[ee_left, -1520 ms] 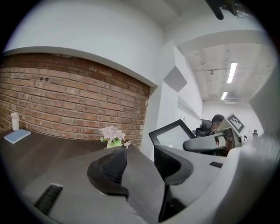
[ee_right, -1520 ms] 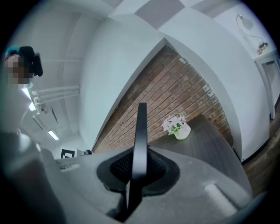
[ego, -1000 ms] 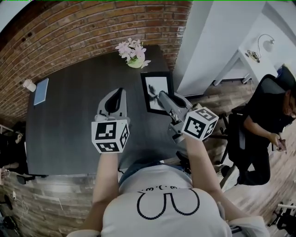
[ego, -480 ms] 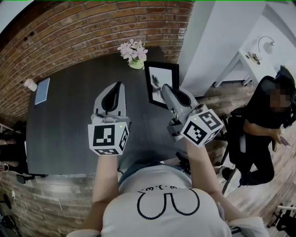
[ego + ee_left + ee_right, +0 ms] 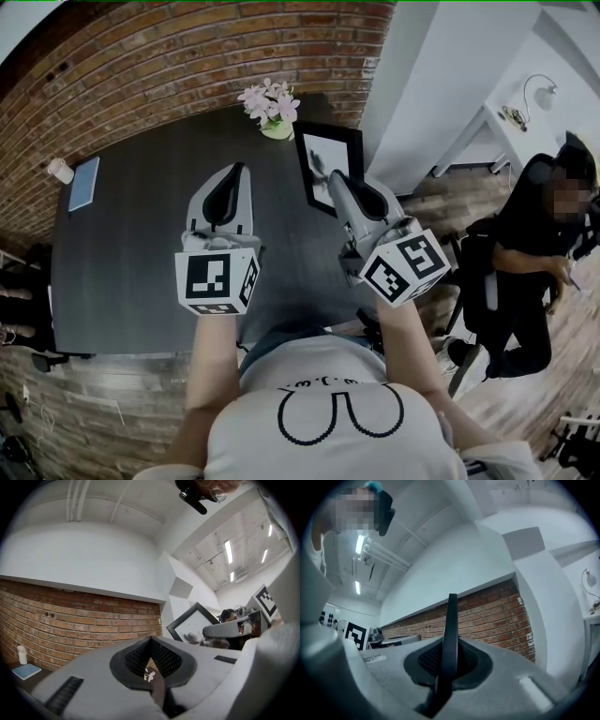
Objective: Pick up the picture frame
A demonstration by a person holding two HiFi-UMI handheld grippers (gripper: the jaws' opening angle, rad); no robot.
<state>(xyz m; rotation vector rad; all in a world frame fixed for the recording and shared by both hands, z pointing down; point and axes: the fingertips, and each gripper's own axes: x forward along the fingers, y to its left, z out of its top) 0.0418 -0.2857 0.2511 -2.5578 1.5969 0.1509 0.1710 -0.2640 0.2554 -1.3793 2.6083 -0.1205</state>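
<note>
The left hand-held gripper (image 5: 238, 176) is pressed together on nothing, and sits apart to the left of the frame. The right hand-held gripper (image 5: 330, 180) pinches the picture frame (image 5: 323, 150) by its near edge. The frame's long axis runs away from that grip, tilted, apparently clear of the dark desk (image 5: 131, 244). Beyond stand pink flowers (image 5: 270, 103) and a brick wall (image 5: 169, 66).

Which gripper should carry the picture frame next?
Right, probably: the right gripper is shut on the picture frame at its edge, while the left gripper is shut on nothing and apart from it.
</note>
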